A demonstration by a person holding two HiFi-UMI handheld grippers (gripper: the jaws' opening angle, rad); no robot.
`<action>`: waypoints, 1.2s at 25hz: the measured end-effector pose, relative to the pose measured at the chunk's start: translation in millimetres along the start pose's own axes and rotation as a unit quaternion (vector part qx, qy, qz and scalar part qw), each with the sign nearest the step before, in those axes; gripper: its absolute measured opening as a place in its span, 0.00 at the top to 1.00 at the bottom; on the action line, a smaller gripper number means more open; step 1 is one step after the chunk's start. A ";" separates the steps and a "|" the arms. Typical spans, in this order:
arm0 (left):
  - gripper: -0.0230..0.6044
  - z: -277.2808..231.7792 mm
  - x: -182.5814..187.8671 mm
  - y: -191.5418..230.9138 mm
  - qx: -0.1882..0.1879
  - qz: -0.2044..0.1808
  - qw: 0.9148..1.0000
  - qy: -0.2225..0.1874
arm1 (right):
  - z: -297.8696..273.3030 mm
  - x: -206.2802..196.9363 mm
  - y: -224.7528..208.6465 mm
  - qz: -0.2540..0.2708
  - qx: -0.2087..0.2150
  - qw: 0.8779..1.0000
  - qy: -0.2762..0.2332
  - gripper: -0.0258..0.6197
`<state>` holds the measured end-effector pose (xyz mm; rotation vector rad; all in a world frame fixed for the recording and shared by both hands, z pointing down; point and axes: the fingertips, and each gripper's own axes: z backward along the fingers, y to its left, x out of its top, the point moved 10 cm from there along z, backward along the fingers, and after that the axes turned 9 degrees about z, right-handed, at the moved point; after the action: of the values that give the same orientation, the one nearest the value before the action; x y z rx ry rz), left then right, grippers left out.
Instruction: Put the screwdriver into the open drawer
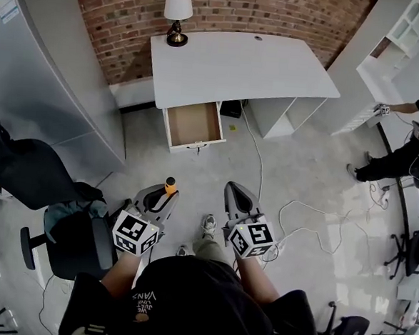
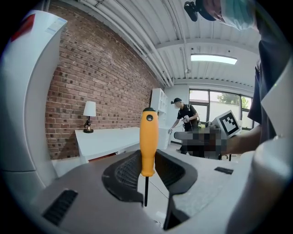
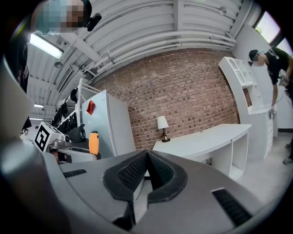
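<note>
A screwdriver [image 2: 148, 141] with an orange handle and thin dark shaft stands upright between the jaws of my left gripper [image 2: 147, 171], which is shut on it. In the head view the orange handle tip [image 1: 170, 184] pokes up from the left gripper [image 1: 163, 196]. My right gripper [image 1: 237, 196] sits beside it, shut with nothing between its pads [image 3: 147, 171]. The open drawer [image 1: 193, 125], brown inside, hangs out from under the white desk [image 1: 238, 65] some way ahead of both grippers. From the right gripper view the orange handle [image 3: 94, 142] shows at the left.
A lamp [image 1: 177, 14] stands on the desk's back left corner. A grey cabinet [image 1: 44, 80] is at the left, a black chair [image 1: 56, 210] near my left gripper. White cables [image 1: 299, 219] trail over the floor at the right. A person [image 1: 411, 141] stands by white shelves at far right.
</note>
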<state>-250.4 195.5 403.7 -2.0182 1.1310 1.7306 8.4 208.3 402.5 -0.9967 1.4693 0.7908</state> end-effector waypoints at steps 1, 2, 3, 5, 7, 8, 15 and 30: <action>0.82 -6.6 1.7 2.9 0.006 0.002 1.000 -0.001 | -6.9 0.2 -6.8 0.001 0.004 1.000 0.001 0.96; 0.82 -13.6 3.9 5.2 0.011 0.003 1.000 -0.002 | -13.6 0.7 -14.0 0.002 0.009 1.000 0.002 0.96; 0.82 -21.1 6.7 6.6 0.016 0.003 1.000 -0.003 | -20.0 1.8 -21.7 0.004 0.014 1.000 0.002 0.96; 0.82 -37.5 13.5 7.4 0.024 0.002 1.000 -0.004 | -31.2 4.8 -38.3 0.006 0.024 1.000 0.000 0.96; 0.82 -56.1 21.0 7.8 0.032 0.000 0.999 -0.008 | -42.8 8.2 -55.7 0.011 0.034 0.999 -0.002 0.96; 0.82 -65.9 23.9 8.1 0.036 0.000 0.999 -0.010 | -48.6 9.2 -64.4 0.014 0.040 0.999 -0.003 0.96; 0.82 -129.7 34.9 5.2 0.059 0.001 0.998 -0.013 | -78.2 10.4 -119.8 0.020 0.078 0.997 -0.004 0.96; 0.82 -206.4 37.5 64.6 0.050 -0.009 0.998 0.023 | -143.1 -0.5 -148.7 0.039 0.098 0.994 0.001 0.96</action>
<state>-145.3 6.6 441.8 -2.0120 1.1840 1.5943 83.3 18.3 431.5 -0.7974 1.5626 0.6864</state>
